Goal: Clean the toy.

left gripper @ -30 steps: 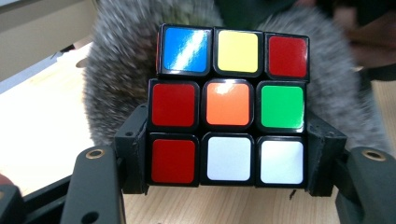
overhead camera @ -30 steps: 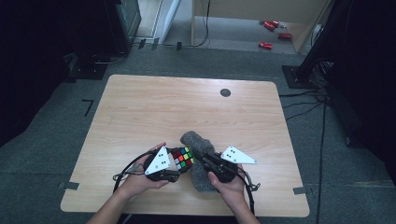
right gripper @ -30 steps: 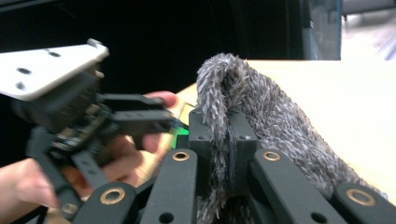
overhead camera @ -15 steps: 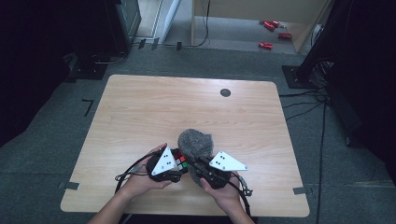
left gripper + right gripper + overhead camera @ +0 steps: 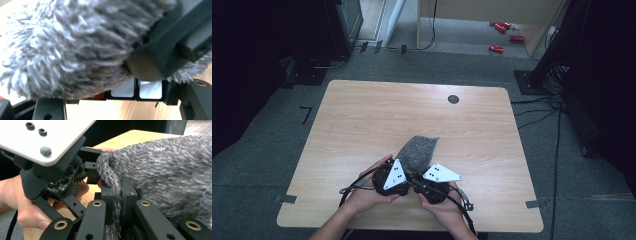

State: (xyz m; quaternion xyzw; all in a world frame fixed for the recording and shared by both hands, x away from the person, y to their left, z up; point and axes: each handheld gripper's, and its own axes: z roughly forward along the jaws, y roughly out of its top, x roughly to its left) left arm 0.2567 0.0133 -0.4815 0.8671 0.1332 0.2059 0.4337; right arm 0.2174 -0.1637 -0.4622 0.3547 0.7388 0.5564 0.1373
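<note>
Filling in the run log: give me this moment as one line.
left tongs: shut on colourful puzzle cube | right tongs: shut on fluffy grey cloth | cloth draped over cube

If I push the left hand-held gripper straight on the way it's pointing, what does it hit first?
Likely the grey fluffy cloth: it hangs right ahead of the left hand-held gripper, draped over the puzzle cube in its jaws. Depth beyond the cloth is unclear.

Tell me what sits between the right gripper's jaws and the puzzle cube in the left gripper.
The grey fluffy cloth. The right gripper pinches its edge, and the cloth drapes over the cube held by the left gripper, covering most of it.
</note>
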